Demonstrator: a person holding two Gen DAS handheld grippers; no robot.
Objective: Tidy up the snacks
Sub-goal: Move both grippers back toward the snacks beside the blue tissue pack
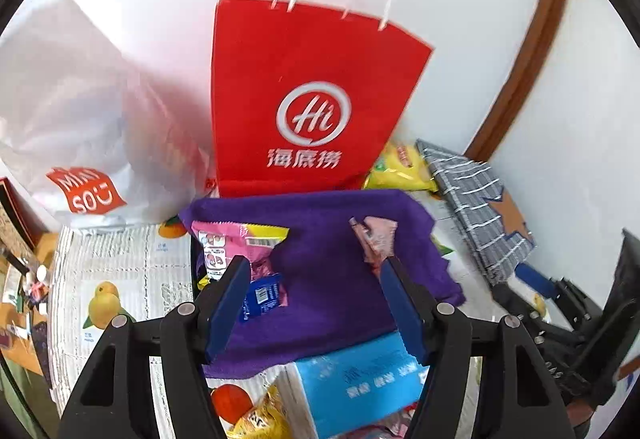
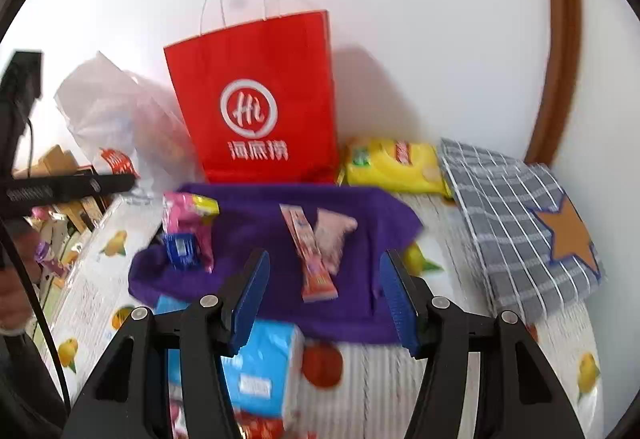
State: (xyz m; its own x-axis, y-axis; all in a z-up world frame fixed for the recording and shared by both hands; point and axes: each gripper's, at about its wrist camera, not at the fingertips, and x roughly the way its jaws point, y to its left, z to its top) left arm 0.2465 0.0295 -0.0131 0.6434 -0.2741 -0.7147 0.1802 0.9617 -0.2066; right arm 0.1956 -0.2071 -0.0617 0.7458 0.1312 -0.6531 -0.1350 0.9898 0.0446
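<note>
Left wrist view: left hand-held gripper point(image 1: 312, 271) spread, nothing between its blue pads, hovering over a purple cloth point(image 1: 320, 263) on the fruit-print surface point(image 1: 120, 263). On the cloth, a pink snack packet point(image 1: 224, 243) by the left pad, a small blue packet point(image 1: 262, 295) touching it, a pale pink packet point(image 1: 376, 239) by the right pad. Behind, upright red paper bag point(image 1: 312, 103).

Right wrist view: right hand-held gripper point(image 2: 324, 267) spread, empty, above the cloth point(image 2: 256, 239). Between the pads, farther off, a long pink stick packet point(image 2: 310, 255) beside the pale pink one point(image 2: 334, 235). Yellow chip bag point(image 2: 392, 163) against the wall.
</note>
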